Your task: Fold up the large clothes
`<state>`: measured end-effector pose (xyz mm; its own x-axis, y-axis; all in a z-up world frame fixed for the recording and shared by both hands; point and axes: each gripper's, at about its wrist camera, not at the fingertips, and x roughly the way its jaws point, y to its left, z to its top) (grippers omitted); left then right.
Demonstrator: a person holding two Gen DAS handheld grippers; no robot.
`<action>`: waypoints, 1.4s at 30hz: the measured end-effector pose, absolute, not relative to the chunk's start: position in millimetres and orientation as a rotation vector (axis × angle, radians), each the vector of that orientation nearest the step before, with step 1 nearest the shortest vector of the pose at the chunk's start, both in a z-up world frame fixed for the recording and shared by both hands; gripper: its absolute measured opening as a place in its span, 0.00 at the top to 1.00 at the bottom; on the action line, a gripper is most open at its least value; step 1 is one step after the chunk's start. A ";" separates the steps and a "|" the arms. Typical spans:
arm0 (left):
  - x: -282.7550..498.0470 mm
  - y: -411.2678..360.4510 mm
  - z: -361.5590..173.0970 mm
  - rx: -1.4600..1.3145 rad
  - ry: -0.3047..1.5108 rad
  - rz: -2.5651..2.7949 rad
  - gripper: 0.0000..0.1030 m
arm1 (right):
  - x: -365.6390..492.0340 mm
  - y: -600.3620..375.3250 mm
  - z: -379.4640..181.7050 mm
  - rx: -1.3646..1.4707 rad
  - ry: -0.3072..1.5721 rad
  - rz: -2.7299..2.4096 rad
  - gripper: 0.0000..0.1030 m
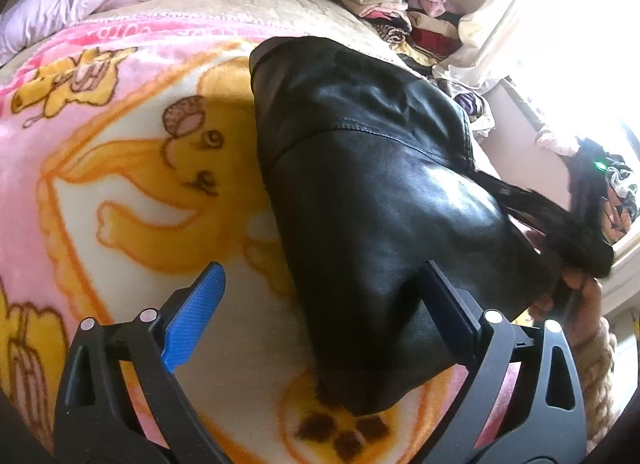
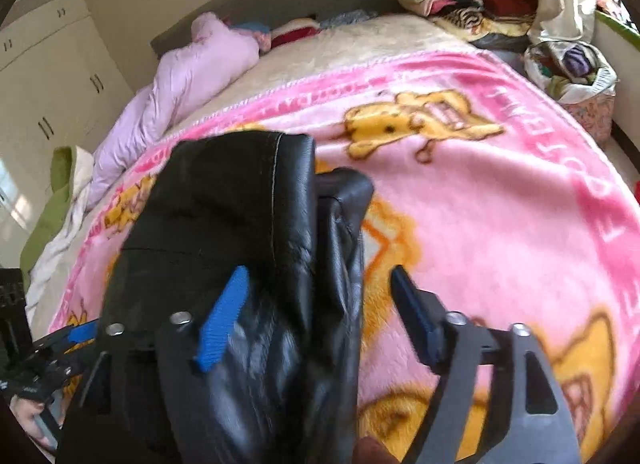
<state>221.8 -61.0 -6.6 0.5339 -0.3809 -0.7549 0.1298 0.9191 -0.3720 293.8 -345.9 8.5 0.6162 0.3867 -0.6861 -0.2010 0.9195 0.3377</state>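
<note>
Lying folded on the pink cartoon blanket (image 2: 500, 232), whose border lettering is unreadable, black leather jacket (image 1: 360, 191) sits between both downward-tilted grippers; left gripper (image 1: 320, 296) and right gripper (image 2: 320, 292) jaws spread, pressing nothing.

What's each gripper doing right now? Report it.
Left gripper: open, holding nothing; black leather jacket lies between its fingers.
Right gripper: open, jacket between fingers, not clamped.
</note>
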 end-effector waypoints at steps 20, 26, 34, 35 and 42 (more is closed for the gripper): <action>222.7 -59.8 -21.1 -0.434 1.025 -0.345 0.09 | 227.1 -349.5 3.3 0.438 0.938 0.505 0.72; 224.3 -67.7 -26.6 -0.447 1.056 -0.393 0.09 | 211.9 -348.0 3.2 0.310 0.893 0.457 0.73; 226.0 -73.4 -40.0 -0.465 1.073 -0.404 0.08 | 214.0 -356.6 -26.1 0.339 0.923 0.355 0.31; 225.9 -73.3 -38.6 -0.462 1.071 -0.401 0.08 | 214.9 -357.2 -26.6 0.348 0.935 0.362 0.26; 225.4 -76.3 -36.0 -0.442 1.069 -0.385 0.08 | 231.7 -358.4 -43.9 0.464 1.012 0.491 0.27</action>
